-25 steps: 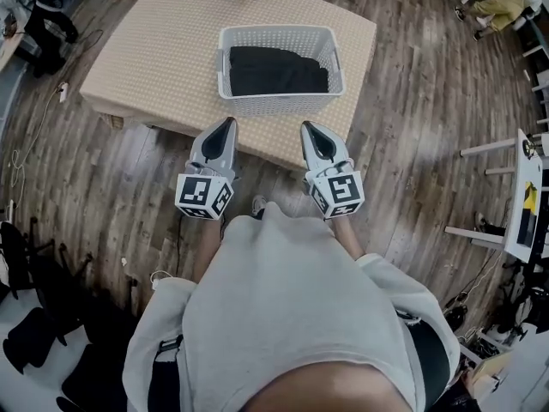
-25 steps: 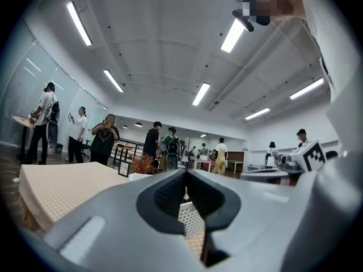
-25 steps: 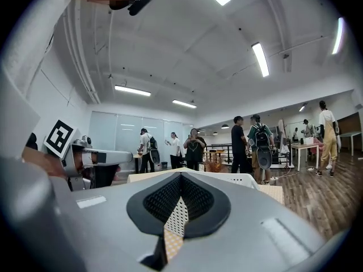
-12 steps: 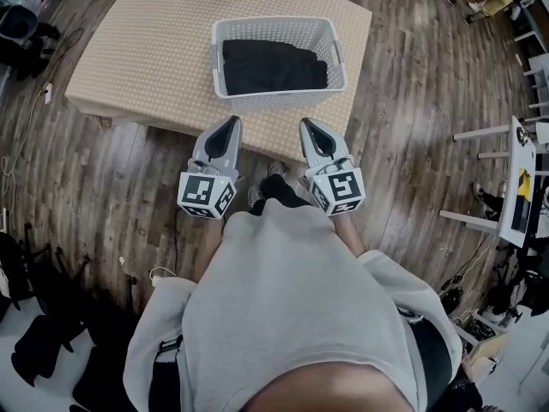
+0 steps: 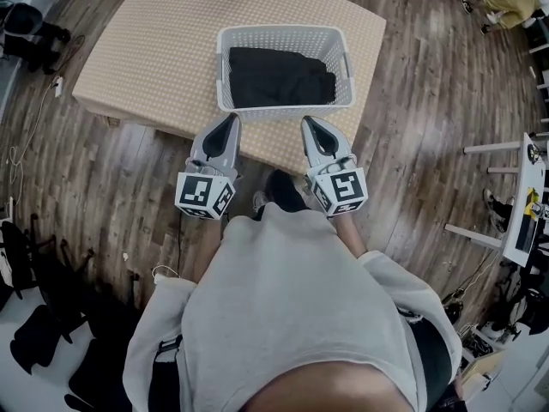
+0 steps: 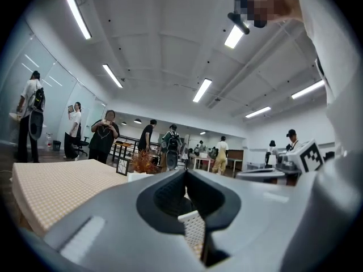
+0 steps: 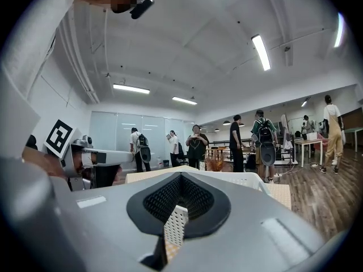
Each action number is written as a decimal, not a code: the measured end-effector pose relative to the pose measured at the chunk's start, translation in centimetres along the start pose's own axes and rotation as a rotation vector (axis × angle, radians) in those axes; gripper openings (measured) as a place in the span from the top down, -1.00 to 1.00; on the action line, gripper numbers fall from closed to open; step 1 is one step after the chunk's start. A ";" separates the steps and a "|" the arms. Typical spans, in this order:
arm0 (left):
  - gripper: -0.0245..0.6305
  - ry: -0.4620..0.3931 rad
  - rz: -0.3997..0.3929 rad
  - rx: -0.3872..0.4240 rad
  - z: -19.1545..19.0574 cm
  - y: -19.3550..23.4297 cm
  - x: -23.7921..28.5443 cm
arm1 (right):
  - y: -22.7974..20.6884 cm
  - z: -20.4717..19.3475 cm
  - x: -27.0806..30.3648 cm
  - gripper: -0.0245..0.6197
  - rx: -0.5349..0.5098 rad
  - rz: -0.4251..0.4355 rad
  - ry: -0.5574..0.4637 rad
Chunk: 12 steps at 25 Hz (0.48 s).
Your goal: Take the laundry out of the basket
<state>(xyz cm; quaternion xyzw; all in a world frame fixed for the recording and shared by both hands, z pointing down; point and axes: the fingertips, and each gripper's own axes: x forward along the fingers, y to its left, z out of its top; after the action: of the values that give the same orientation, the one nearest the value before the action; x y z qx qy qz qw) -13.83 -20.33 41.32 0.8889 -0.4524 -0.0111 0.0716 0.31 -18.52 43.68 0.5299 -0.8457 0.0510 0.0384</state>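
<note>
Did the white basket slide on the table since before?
No. The basket sits at the same spot near the table's front edge, laundry inside; only the camera's view shifted.

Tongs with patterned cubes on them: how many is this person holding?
2. The left tongs are at the near left of the white basket, the right tongs at its near right; both shut, empty, short of it.
</note>
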 end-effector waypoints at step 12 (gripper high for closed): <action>0.89 -0.032 0.022 0.077 4.2 1.8 10.5 | -8.0 5.3 7.2 0.92 0.012 0.037 -0.125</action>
<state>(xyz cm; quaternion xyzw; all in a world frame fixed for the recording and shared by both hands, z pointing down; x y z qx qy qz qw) -9.42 -30.36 37.88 0.8857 -0.4633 -0.0073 0.0303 4.35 -29.11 39.65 0.5165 -0.8558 0.0235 -0.0184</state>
